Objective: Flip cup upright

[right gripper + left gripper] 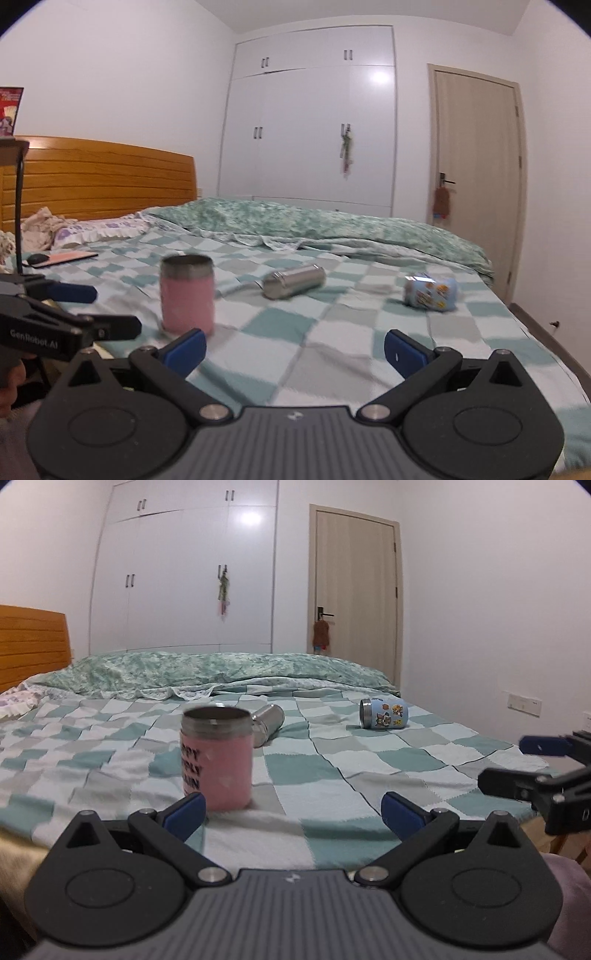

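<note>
We see a bed [332, 775] spread with a green, grey and white checkered quilt [295, 332], and a rumpled green floral blanket [221, 668] heaped along its far side. Beyond it stand a white wardrobe [314, 129] and a pale wooden door [476, 166], with an orange wooden headboard [103, 177] off to the left of both claws.

Our left claw [293, 808] is released, its blue-padded fingers [186, 810] spread wide and holding nothing. Just ahead of its left finger stands the pink cup [216, 757], upright on the quilt with its steel rim and open mouth on top. Our right claw [295, 347] is also released and empty; from it the pink cup [187, 295] sits ahead and to the left, close beyond its left finger.

Behind the pink cup, further from the left claw, a plain steel cup [267, 722] lies on its side. From the right claw it lies ahead, near the centre [293, 282]. The blue cartoon cup [384, 712] also lies on its side, well ahead and to the right of both claws, blurred in the right wrist view [430, 290].
</note>
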Demonstrator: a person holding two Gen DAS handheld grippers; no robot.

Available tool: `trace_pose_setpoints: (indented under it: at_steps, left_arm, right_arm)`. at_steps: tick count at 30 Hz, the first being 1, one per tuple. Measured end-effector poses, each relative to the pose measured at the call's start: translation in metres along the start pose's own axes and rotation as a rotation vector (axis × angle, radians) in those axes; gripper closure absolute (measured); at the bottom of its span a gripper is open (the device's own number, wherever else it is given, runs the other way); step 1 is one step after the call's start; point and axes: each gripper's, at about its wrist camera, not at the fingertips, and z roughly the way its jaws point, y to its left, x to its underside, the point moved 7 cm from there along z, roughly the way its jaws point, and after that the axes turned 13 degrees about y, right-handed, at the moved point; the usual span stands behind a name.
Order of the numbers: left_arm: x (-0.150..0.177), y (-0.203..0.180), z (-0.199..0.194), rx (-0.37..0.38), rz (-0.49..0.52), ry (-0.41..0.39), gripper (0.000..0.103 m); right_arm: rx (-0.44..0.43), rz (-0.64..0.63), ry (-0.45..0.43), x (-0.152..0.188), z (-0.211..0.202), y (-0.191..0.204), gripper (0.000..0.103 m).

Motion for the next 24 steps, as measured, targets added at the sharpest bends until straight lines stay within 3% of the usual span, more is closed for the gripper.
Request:
trace_pose_setpoints:
  at_steps: [8, 15, 24]
  left_arm:
    - [0.022, -0.024, 0.005, -0.043, -0.012, -0.079, 0.0]
    - [0.025, -0.029, 0.001, -0.077, -0.02, -0.121, 0.0]
    - [0.025, -0.032, -0.003, -0.072, -0.006, -0.144, 0.0]
  right_arm:
    - [0.09, 0.057, -0.018, 0.045, -0.002, -0.023, 0.0]
    - [0.123, 0.154, -0.046, 0.053, -0.009, -0.044, 0.0]
    - [0.132, 0.154, -0.058, 0.052, -0.01, -0.045, 0.0]
